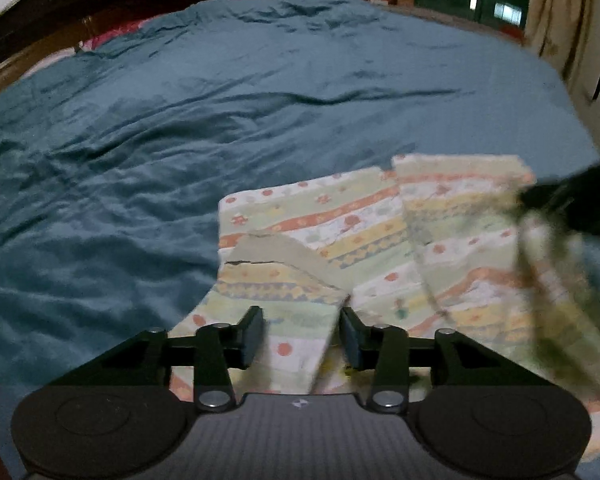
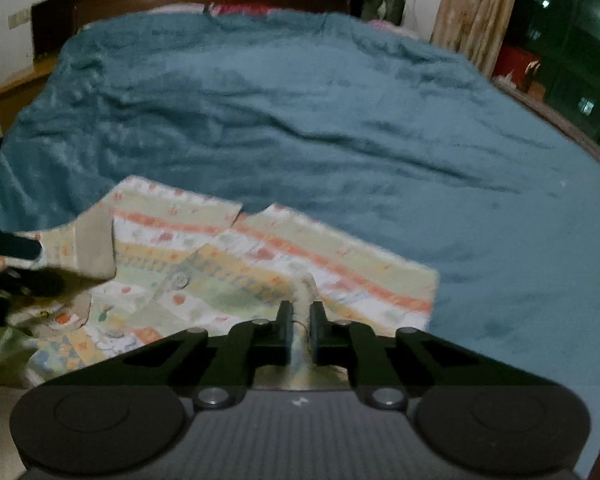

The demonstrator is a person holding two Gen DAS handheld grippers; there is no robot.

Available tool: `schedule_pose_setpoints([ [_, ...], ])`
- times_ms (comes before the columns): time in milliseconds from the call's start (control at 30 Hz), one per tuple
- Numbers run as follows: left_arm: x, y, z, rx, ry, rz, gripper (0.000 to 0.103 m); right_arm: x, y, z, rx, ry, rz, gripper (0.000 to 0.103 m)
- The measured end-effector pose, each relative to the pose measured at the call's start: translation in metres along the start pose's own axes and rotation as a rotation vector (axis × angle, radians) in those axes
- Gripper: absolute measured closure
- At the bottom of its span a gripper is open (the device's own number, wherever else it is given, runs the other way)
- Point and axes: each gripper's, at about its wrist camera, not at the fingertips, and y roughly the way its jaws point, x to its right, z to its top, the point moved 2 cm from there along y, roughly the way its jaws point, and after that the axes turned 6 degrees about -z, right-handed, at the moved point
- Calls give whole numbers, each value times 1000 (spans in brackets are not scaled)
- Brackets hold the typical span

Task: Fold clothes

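A small garment with pale green, orange and yellow printed stripes lies partly folded on the teal bedspread. My left gripper stands over its near end, jaws apart, with a strip of the cloth between them and a gap beside the right pad. In the right wrist view the garment spreads ahead, and my right gripper is shut on a raised ridge of its fabric. The right gripper shows as a dark blur at the garment's right edge, and the left gripper as a dark shape at its left.
The teal bedspread covers the whole bed, wrinkled. A dark wooden headboard and pink bedding lie at the far end. Beige curtains and a dark window stand to the right.
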Motion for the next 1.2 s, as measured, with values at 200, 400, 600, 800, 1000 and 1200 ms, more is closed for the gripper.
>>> schedule_pose_setpoints([
  [200, -33, -18, 3, 76, -84, 51, 98, 56, -32, 12, 90, 75, -60, 96],
  [400, -95, -62, 7, 188, -234, 167, 98, 121, -51, 8, 114, 168, -158, 96],
  [600, -152, -98, -17, 225, -359, 288, 99, 155, -74, -25, 102, 240, -218, 96],
  [800, -186, -114, -65, 180, -492, 311, 99, 168, -98, -69, 75, 312, -238, 96],
  [1000, -197, -98, -97, 56, -537, 356, 95, 173, -92, -101, 11, 364, -265, 94],
  [1200, -181, -108, -110, 33, -477, 396, 69, 172, -76, -117, -52, 378, -284, 89],
])
